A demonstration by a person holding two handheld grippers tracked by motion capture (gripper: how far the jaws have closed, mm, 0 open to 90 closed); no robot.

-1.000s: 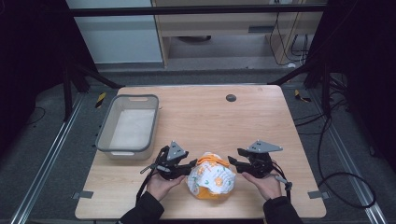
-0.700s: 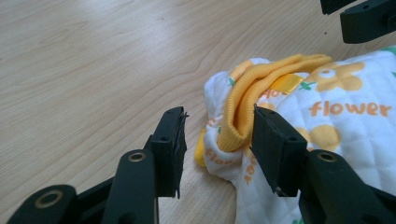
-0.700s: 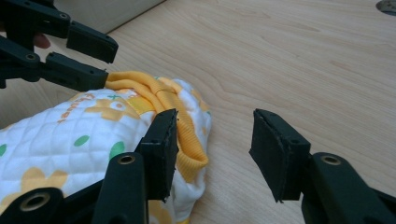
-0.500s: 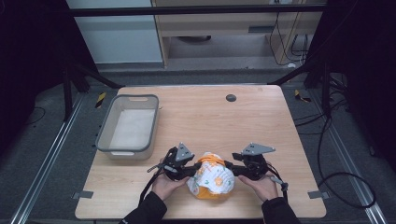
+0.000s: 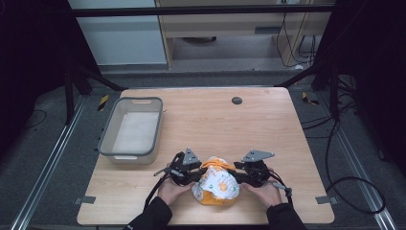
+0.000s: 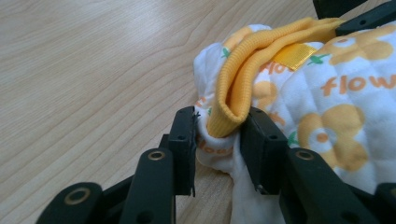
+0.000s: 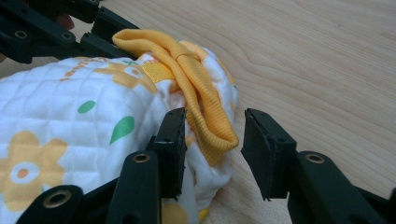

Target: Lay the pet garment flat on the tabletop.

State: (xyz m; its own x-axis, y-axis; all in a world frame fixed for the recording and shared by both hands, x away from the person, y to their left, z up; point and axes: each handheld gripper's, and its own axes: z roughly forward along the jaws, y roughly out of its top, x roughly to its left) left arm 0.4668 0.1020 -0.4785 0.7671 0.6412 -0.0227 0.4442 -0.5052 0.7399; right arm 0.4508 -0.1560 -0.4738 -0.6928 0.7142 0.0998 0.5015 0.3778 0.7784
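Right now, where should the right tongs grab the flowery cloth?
On the folded yellow ribbed edge of the flowery cloth. It already lies between the open right tongs, sticking out as a firm ridge, so probably just close on it from this side.

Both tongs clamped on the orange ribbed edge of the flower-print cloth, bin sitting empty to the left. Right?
Not quite. Only the left tongs are clamped on the orange ribbed edge of the flower-print cloth. The right gripper view shows the right tongs open, jaws straddling the edge with a gap on one side. The bin does sit empty to the left.
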